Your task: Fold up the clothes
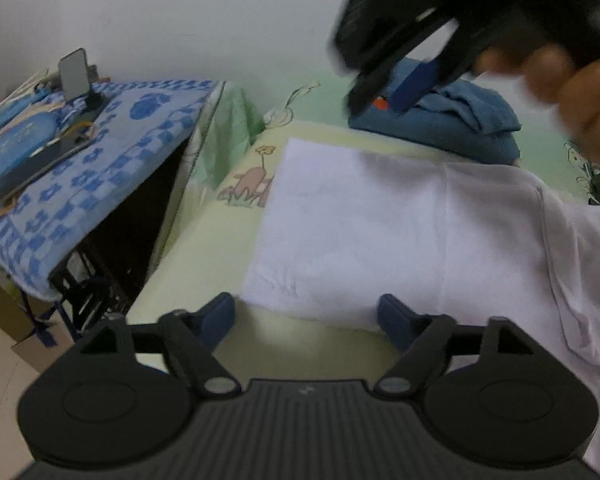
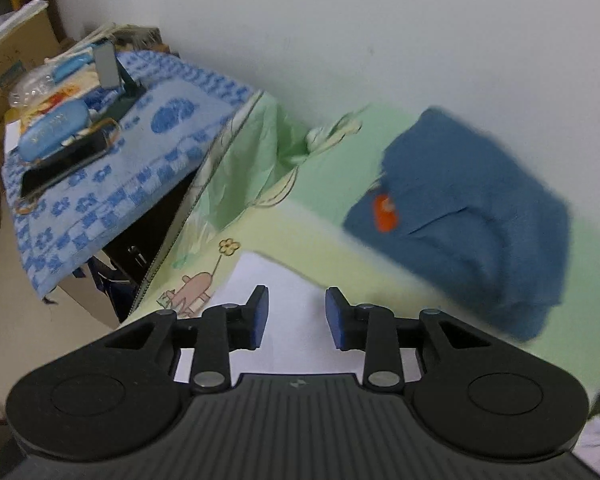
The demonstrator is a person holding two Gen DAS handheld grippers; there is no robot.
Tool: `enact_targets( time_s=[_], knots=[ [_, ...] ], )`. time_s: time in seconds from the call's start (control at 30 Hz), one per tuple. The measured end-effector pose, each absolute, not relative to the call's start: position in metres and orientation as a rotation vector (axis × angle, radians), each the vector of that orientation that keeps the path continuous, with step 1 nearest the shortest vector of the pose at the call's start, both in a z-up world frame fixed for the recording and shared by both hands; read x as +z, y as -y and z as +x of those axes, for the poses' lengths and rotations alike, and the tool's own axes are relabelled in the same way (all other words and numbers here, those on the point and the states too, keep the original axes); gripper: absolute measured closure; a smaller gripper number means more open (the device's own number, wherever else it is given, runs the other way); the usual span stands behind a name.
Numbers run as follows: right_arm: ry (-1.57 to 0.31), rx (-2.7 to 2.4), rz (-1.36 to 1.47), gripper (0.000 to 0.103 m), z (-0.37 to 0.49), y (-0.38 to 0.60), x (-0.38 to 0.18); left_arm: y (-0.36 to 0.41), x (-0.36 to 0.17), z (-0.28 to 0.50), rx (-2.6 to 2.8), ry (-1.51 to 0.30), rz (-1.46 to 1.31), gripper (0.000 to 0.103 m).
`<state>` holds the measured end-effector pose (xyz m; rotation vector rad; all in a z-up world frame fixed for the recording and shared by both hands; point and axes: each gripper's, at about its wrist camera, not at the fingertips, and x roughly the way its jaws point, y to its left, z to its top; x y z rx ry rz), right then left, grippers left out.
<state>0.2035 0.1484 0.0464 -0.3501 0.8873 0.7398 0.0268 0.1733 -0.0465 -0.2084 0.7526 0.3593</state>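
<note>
Two garments lay on the bed (image 1: 204, 264), whose sheet was pale yellow and green with cartoon animals: a white shirt (image 1: 380, 232) spread flat in the foreground, and a blue garment (image 2: 472, 216) bunched or loosely folded farther back near the wall. The white shirt looked thin, light and limp, the kind of cloth that would sag and crease wherever it was lifted, so I judged it best pinched at an edge, a corner or a sleeve seam rather than in its flat middle; one side already seemed turned in along a straight vertical line, though whether that was a fold or a seam could not be settled. The blue garment looked thicker and heavier, with soft rolled folds, and carried a small orange patch (image 2: 386, 212) too blurred to read. The left claw (image 1: 306, 318) hovered just over the near hem of the white shirt with its fingers wide apart and nothing between them. The right claw (image 2: 296, 318) hung above the shirt's far part, its blue pads apart and empty; in the left view it was smeared by motion, with a hand (image 1: 572, 92) around its grip. On the side bench (image 1: 112, 152), covered in a blue flowered cloth, a blue case (image 2: 54, 130) bore writing that I could not make out.
</note>
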Motion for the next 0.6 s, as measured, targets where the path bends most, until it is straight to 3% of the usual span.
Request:
enact_targets(
  time_s=[0.47, 0.6],
  knots=[
    [-0.947, 0.657, -0.345, 0.070, 0.213, -0.209, -0.005, -0.181, -0.052, 0.035, 0.251, -0.679, -0.201, 0.017],
    [-0.865, 0.627, -0.425, 0.070, 0.207, -0.211, -0.003, -0.187, -0.051, 0.028, 0.210, -0.660, -0.240, 0.017]
  ],
)
